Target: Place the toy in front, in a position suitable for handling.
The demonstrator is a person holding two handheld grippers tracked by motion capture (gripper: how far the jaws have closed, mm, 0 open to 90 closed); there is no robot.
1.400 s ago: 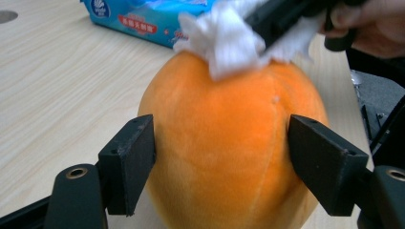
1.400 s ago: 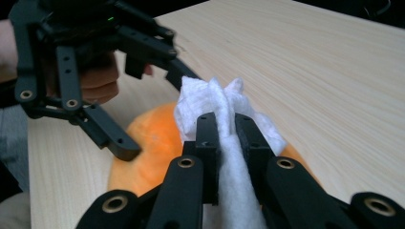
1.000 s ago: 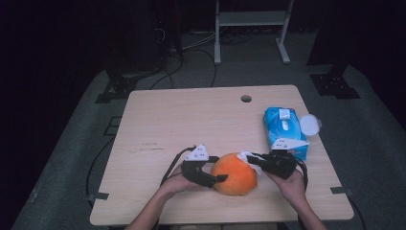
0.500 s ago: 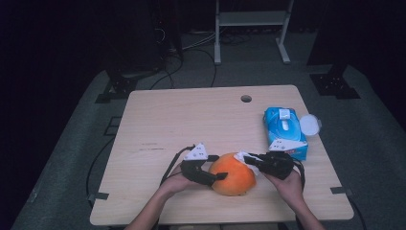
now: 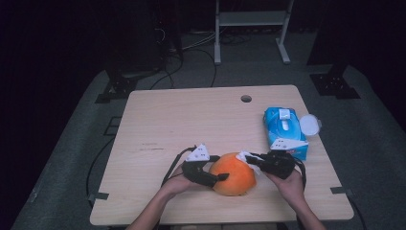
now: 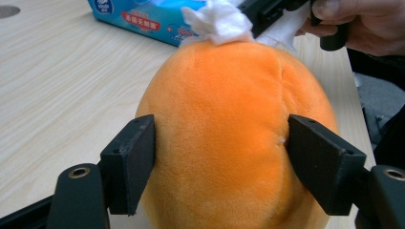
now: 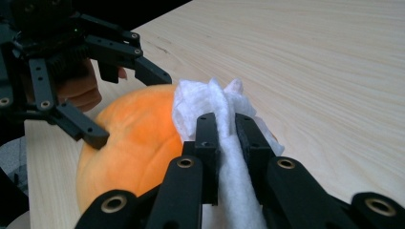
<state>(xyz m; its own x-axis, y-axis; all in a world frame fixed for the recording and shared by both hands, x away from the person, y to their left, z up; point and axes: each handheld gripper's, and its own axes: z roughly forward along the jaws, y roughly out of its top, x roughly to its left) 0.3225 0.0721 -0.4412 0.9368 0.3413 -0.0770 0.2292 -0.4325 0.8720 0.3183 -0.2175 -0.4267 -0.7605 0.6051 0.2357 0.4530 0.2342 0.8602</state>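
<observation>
The left gripper has its jaws just opening a touch after a squeeze, and the round orange plush ball sits between them, black pads pressed into the fuzz on both flanks. Compared with a second ago the ball has hardly shifted; it sits at the near edge of the pale wooden table, roughly six o'clock on the tabletop, and both hands hold much the same spots.

The right gripper is clamped narrow on a crumpled white tissue, a strip of it running down between the jaws. That wad rests on top of the ball, on its upper right shoulder as I look down from the high view, about one o'clock on the ball. The left gripper comes in at nine o'clock, the right one at three.

Around them: a blue soft pack of wet wipes lies at about three o'clock on the table, just beyond the right hand. A small round white lid lies beside it, at the table's right edge. A dark round cable hole sits near twelve o'clock. Beyond the far edge a white metal rack's legs stand on the grey floor among loose black cables.

Nothing lies between the grippers and the ball; the wipes pack stays well clear of the ball.
</observation>
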